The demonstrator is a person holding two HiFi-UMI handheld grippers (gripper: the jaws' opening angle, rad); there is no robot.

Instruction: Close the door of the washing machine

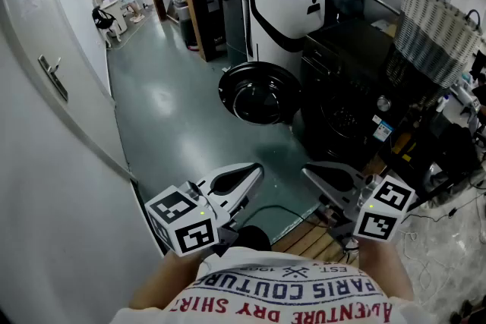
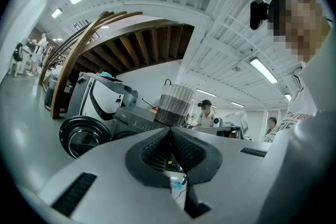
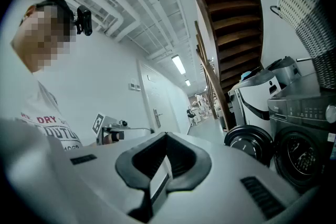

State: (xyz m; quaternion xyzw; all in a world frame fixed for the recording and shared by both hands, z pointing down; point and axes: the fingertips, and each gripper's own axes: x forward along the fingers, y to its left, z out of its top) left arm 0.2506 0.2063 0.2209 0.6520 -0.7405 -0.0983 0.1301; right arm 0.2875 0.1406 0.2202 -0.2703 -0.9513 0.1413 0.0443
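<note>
Both claws sit low and close to the person's chest, side by side and apart from each other. The left claw [image 1: 254, 172] is clenched, its ribbed pads pressed together with nothing between them. The right claw [image 1: 310, 172] is clenched in the same way and is just as empty.

Ahead of the right claw stands the dark washing machine [image 1: 345, 80]. Its round door [image 1: 257, 93] hangs wide open, swung out over the green floor [image 1: 163, 102], straight ahead of the left claw and between the two claw tips as seen from the head. Neither claw touches the door or the machine; both are well apart from them.

By my reading, the task has hardly begun. The door is fully open and no contact has been made. What is left is to bring a claw forward to the outer face of the door, push it round on its hinge, and press it until it shuts against the drum opening. A clenched claw looks fit for such a push.

Counted: two claws, one washing machine with one door, one woven basket [image 1: 433, 30] on top of the machine beyond the right claw, and one white appliance [image 1: 277, 7] standing farther ahead, behind the open door.
</note>
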